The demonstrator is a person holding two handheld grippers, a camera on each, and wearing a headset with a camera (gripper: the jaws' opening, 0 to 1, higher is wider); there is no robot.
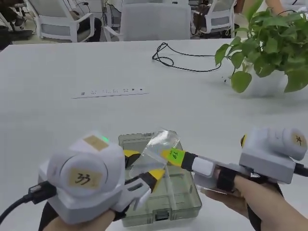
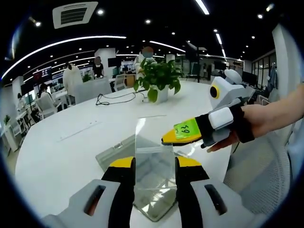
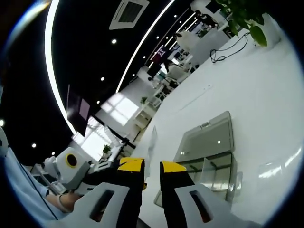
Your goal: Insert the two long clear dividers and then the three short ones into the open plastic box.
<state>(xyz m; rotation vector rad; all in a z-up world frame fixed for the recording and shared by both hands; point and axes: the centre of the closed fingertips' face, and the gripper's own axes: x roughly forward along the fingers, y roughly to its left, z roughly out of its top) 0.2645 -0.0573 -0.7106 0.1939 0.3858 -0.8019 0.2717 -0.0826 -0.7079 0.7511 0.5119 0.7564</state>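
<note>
A clear divider (image 1: 155, 148) is held in the air above the open plastic box (image 1: 185, 199). My left gripper (image 1: 143, 164) grips it across its width, one yellow-tipped jaw on each side edge, as the left gripper view shows on the divider (image 2: 153, 159). My right gripper (image 1: 169, 155) comes in from the right and pinches the divider's upper edge. In the right gripper view my right gripper (image 3: 152, 167) is shut on the thin sheet (image 3: 152, 140), with the box (image 3: 216, 164) below and its lid open.
A potted plant (image 1: 269, 48) stands at the back right beside a black cable (image 1: 180, 60). A white power strip (image 1: 109, 91) lies across the middle of the white table (image 1: 48, 120). Office chairs (image 1: 154, 21) line the far edge.
</note>
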